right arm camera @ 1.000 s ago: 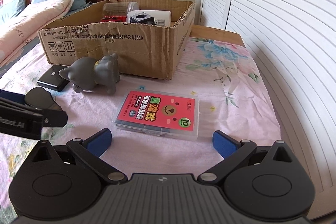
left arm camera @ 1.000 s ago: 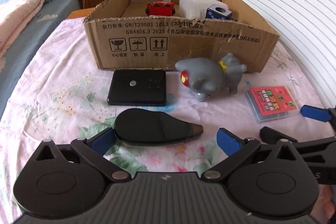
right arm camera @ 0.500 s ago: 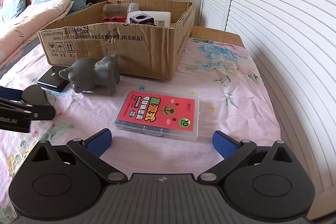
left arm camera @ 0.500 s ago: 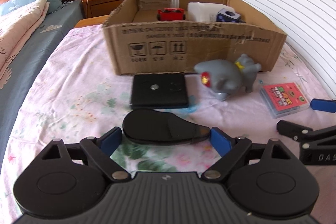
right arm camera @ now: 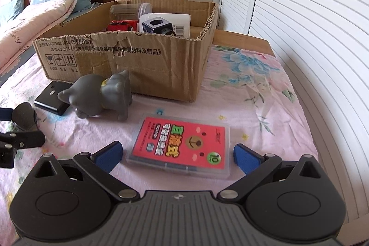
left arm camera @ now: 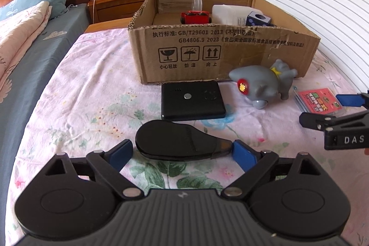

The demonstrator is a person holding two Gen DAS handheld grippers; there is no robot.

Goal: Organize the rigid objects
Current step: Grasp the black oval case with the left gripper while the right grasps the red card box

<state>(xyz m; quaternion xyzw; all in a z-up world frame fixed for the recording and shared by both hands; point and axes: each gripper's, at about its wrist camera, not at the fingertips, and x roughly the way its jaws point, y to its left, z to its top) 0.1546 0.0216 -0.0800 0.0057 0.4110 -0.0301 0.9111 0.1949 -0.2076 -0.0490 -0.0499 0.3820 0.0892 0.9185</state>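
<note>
Rigid objects: a red toy car [left arm camera: 195, 16] and clear jar [left arm camera: 180, 2] are already sitting in the cardboard box [left arm camera: 221, 54]. Black oval case [left arm camera: 182, 143] is lying on the bed between the unclenched left tool [left arm camera: 182, 152], whose jaws have just been shifting; right tool [right arm camera: 178, 155] is straddling the card case [right arm camera: 181, 145], released. Grey toy [left arm camera: 263, 82] and black pad [left arm camera: 192, 100] are waiting.

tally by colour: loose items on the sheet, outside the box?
Black: 2, the teardrop case and the flat square device
Grey: 1, the toy animal
Red: 1, the card box
Total: 4
</note>
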